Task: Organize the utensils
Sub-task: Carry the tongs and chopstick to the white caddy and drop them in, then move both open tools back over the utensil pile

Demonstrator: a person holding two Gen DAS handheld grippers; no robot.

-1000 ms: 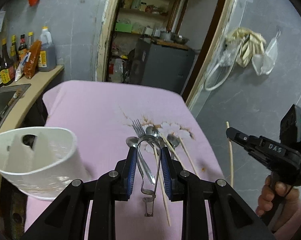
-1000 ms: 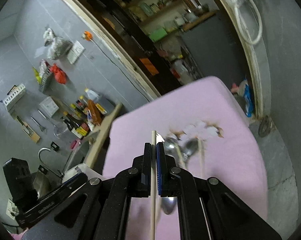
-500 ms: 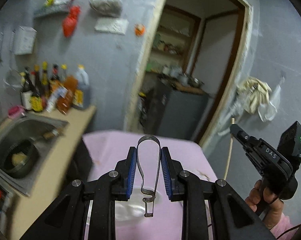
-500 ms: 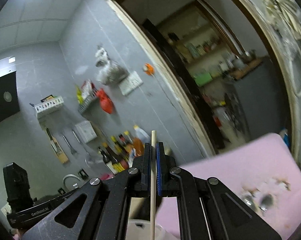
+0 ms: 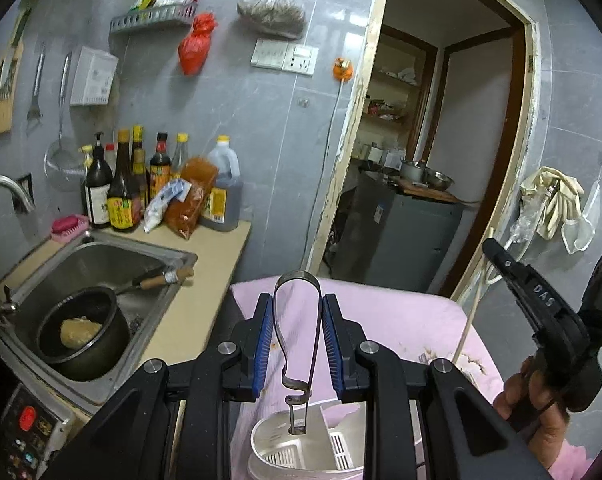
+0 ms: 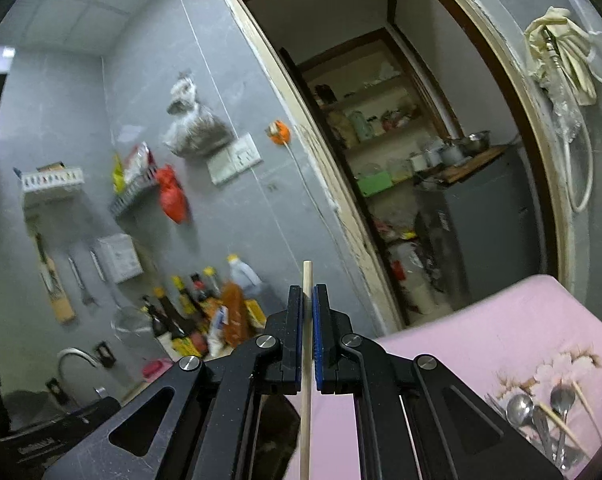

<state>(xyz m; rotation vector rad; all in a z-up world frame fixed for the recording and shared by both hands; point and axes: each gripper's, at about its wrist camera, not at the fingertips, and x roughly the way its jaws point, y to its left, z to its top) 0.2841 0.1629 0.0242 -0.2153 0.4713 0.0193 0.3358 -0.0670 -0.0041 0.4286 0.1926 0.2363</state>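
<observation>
Left gripper (image 5: pixel 295 336): jaws partly closed, blue pads pressed on both arms of a pair of metal tongs (image 5: pixel 297 320). The tongs are held with the looped end forward and the open tips hanging back toward the camera, directly above a white utensil holder (image 5: pixel 301 450) with slotted compartments. The tips are seen over the holder's mouth; contact cannot be told.

Right gripper (image 6: pixel 307 336): jaws almost fully closed on a single wooden chopstick (image 6: pixel 305 400), which is held upright, its top end poking just above the fingertips. In the left wrist view the same right gripper (image 5: pixel 495 252) is seen to the right, carried by a person's hand (image 5: pixel 533 404), with the chopstick (image 5: pixel 471 320) slanting down from it.

Around: the holder stands on a pink cloth-covered table (image 5: pixel 401 312). Nothing is seen between the tongs and the holder. At the table's far right a loose pile of spoons (image 6: pixel 541 408) and further chopsticks (image 6: pixel 561 426) is left on a flower print; a fork's tines are glimpsed beside them.

Room: grey tiled walls, open doorway (image 5: pixel 441 140) to a storeroom with shelves. To the left a beige counter with a steel sink (image 5: pixel 101 264), a dark pot (image 5: pixel 81 332) inside it, a row of sauce bottles (image 5: pixel 133 184) behind.

View differences: holder, sink and pot are shown only by the left wrist camera. The utensil pile is shown clearly only by the right wrist camera, where the holder is hidden behind the gripper body.
</observation>
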